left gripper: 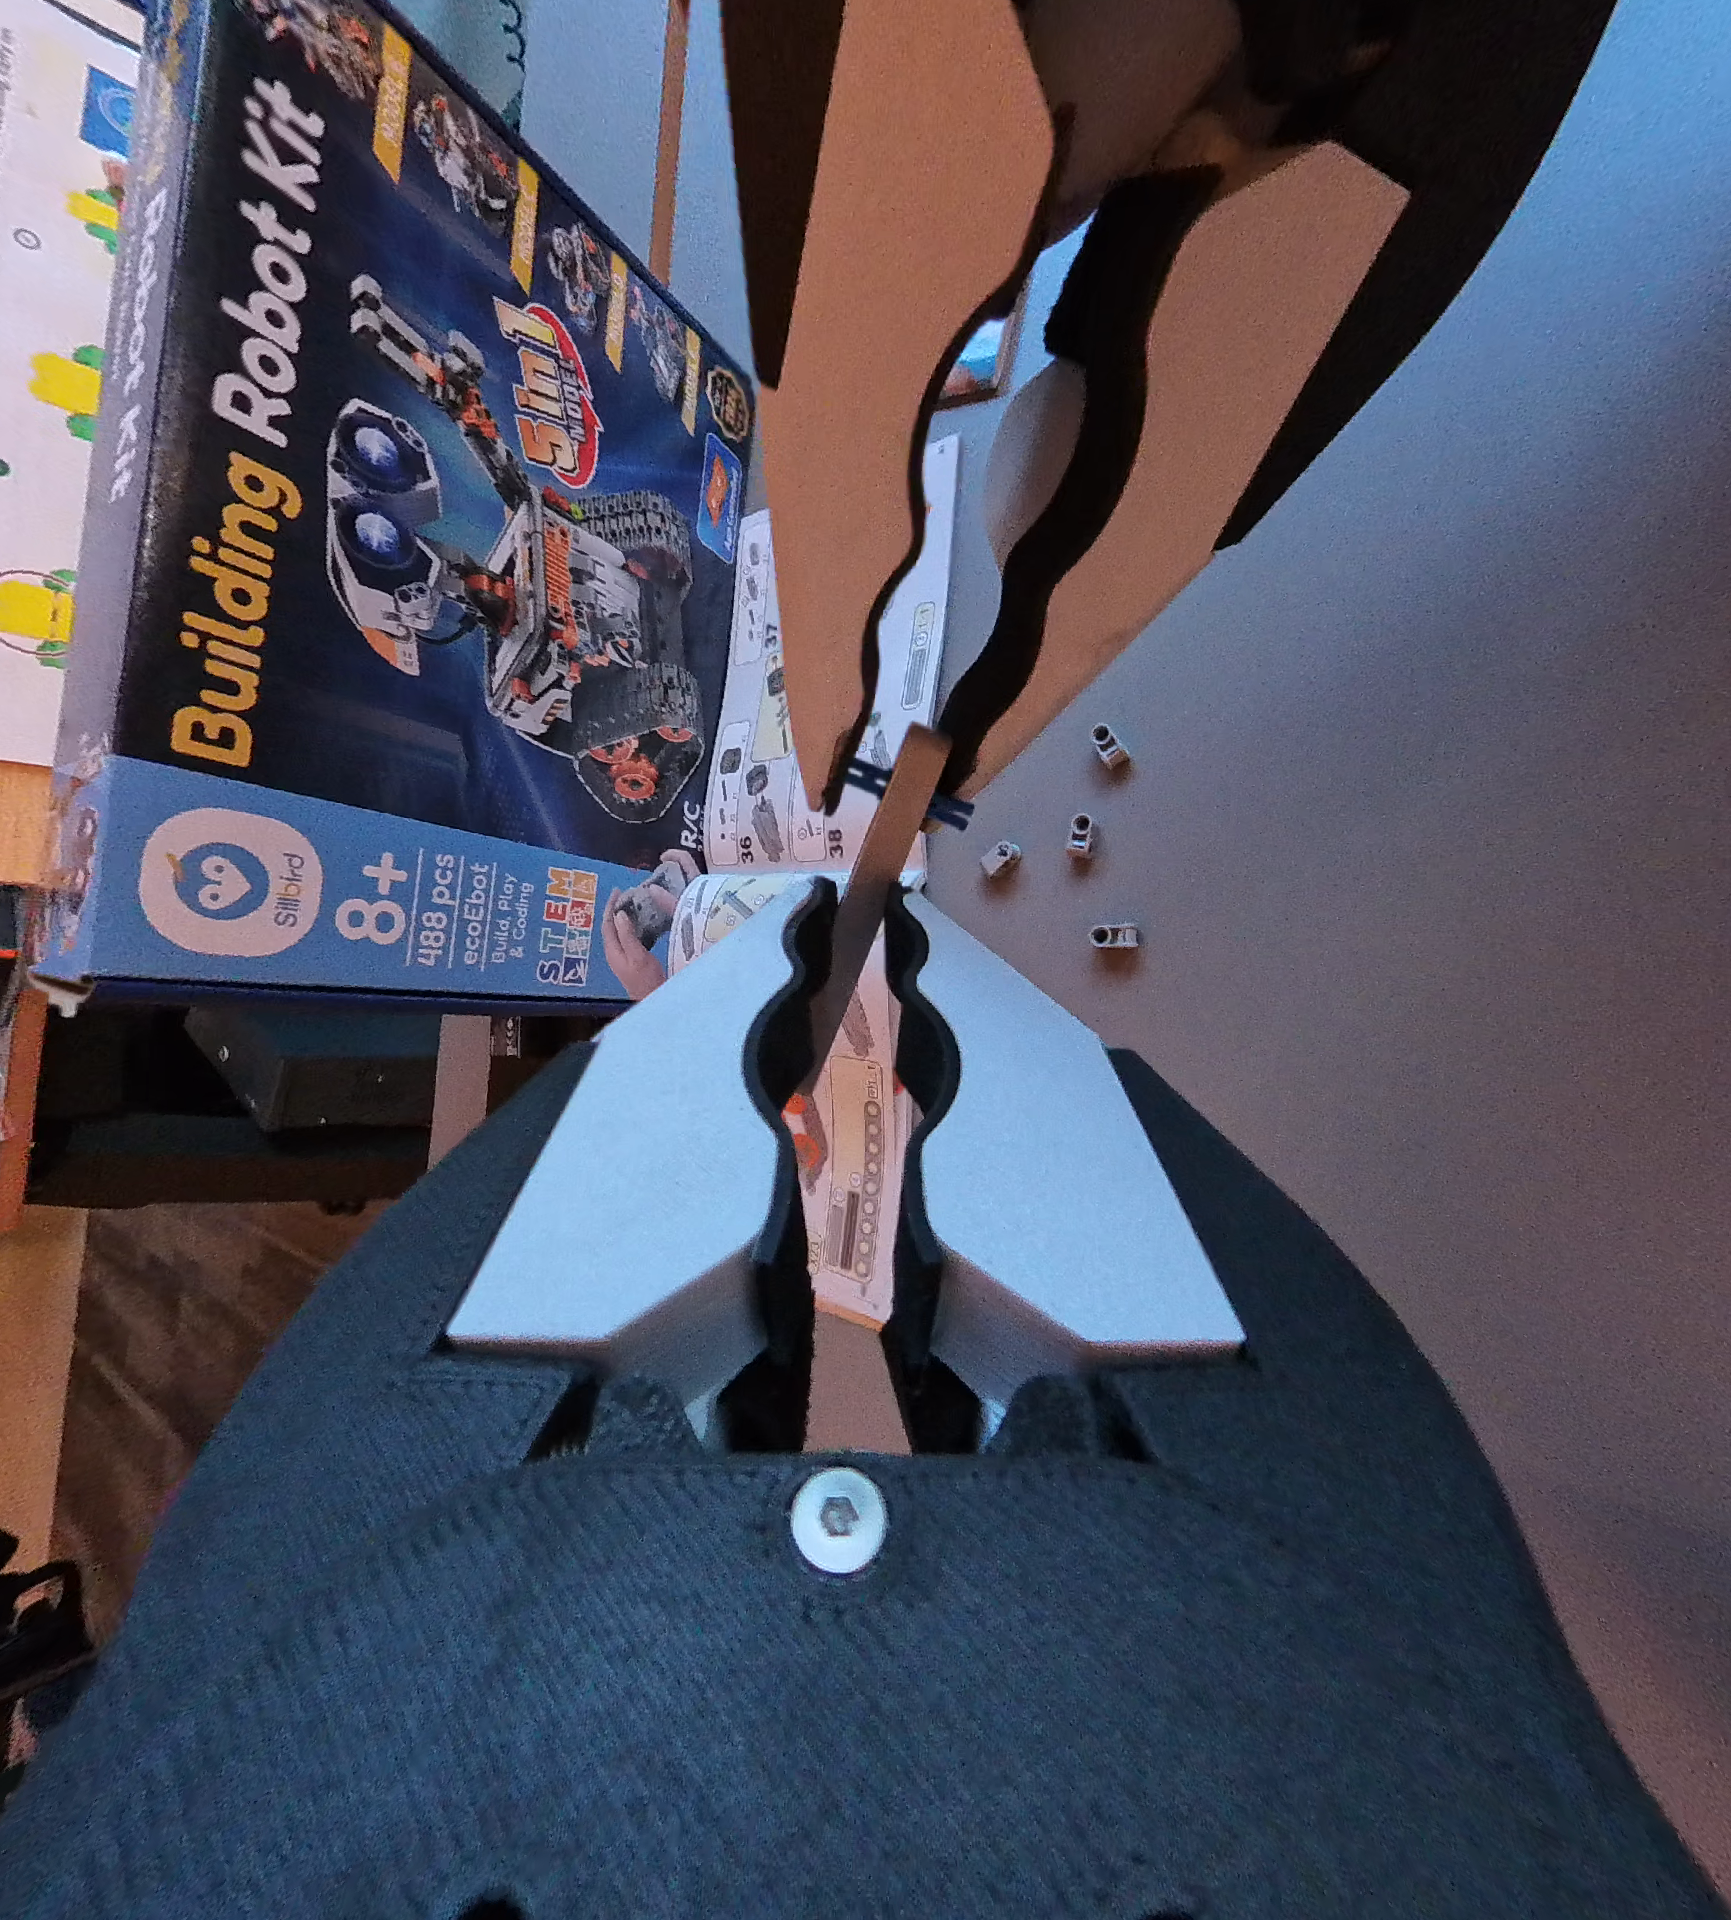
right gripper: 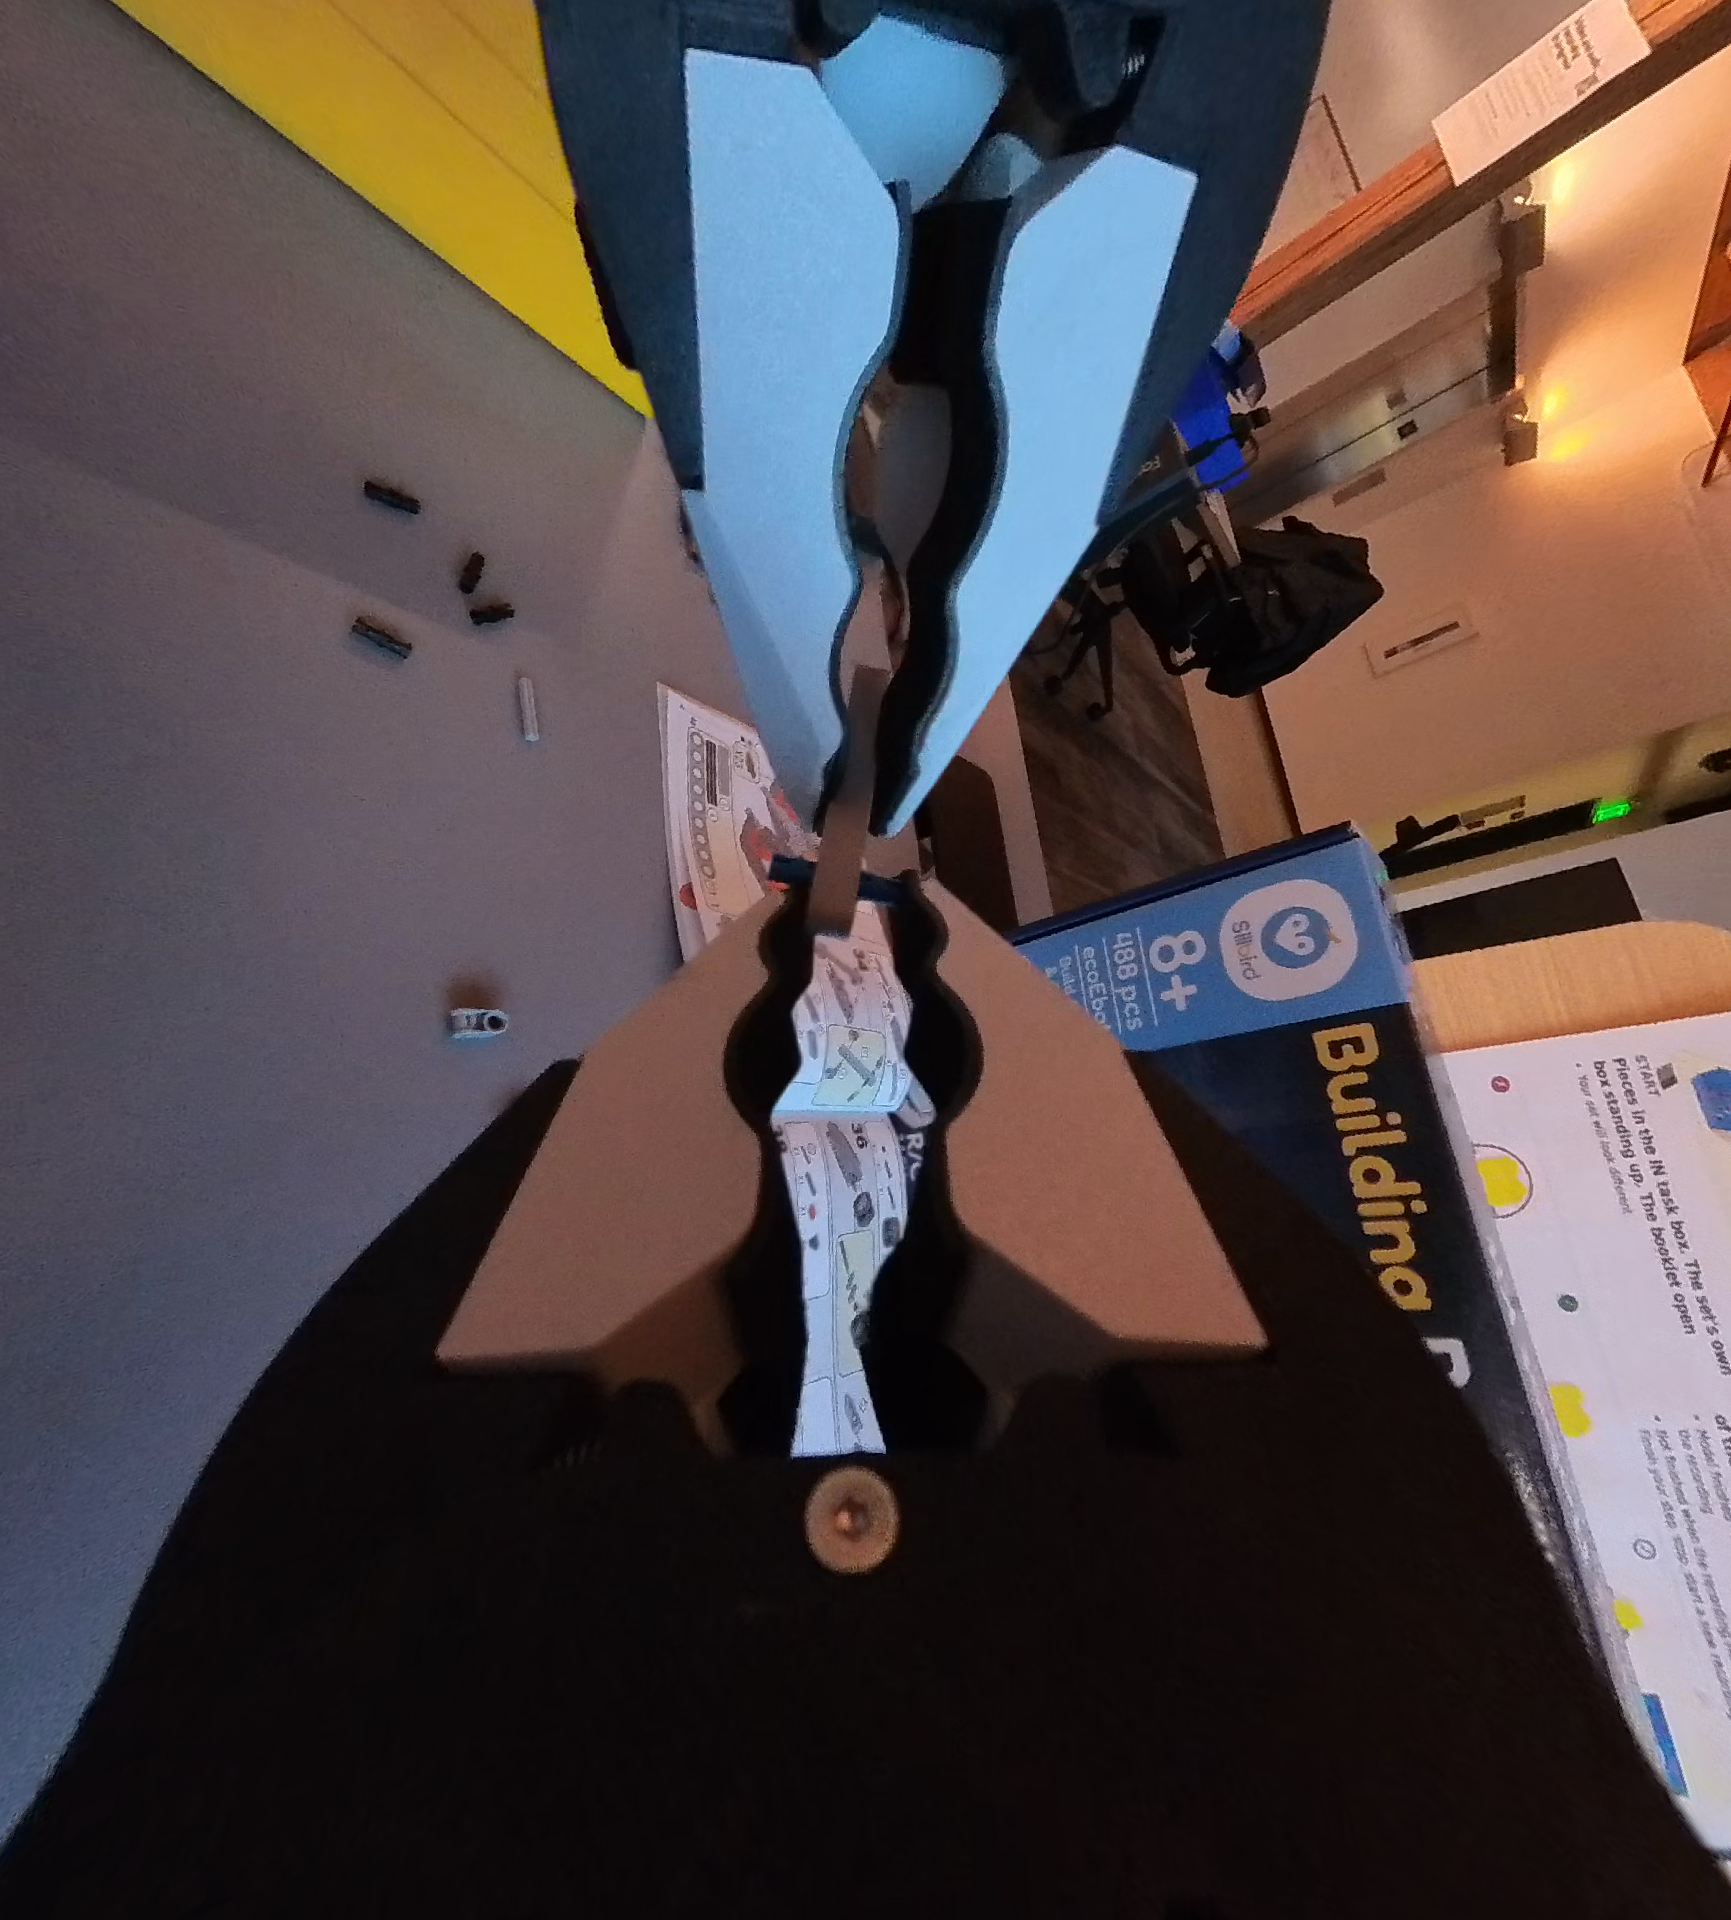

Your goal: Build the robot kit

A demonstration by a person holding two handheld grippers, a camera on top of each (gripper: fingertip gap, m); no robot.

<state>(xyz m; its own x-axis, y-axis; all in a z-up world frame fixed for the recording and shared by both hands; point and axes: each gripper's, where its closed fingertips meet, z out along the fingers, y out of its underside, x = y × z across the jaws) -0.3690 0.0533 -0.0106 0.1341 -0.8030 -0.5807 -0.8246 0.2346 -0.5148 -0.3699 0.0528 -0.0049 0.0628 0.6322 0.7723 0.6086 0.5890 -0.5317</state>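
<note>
The left claw (left gripper: 859, 906) is nearly closed, its two silver fingers pinching the lower end of a thin dark strip (left gripper: 887, 831) that sticks up at a slant. The right claw (right gripper: 850, 914) meets it tip to tip from the far side. Its fingers stand slightly apart and seem to grip a short blue pin (right gripper: 882, 885) by its ends, with the pin crossing the strip. Both parts hang in the air over an open booklet (left gripper: 845, 1164), just beside a blue box (left gripper: 404, 540) on the grey table (left gripper: 1463, 1039).

The hold on the strip is shallow and only at the fingertips, so a sideways push from the pin could make it swing or slide out. The pin is gripped only at its ends and could tilt or pop free if the two claws drift out of line. A dropped part could be hard to pick out among the small grey pieces (left gripper: 1079, 836) nearby. How far the pin sits in the strip cannot be told
</note>
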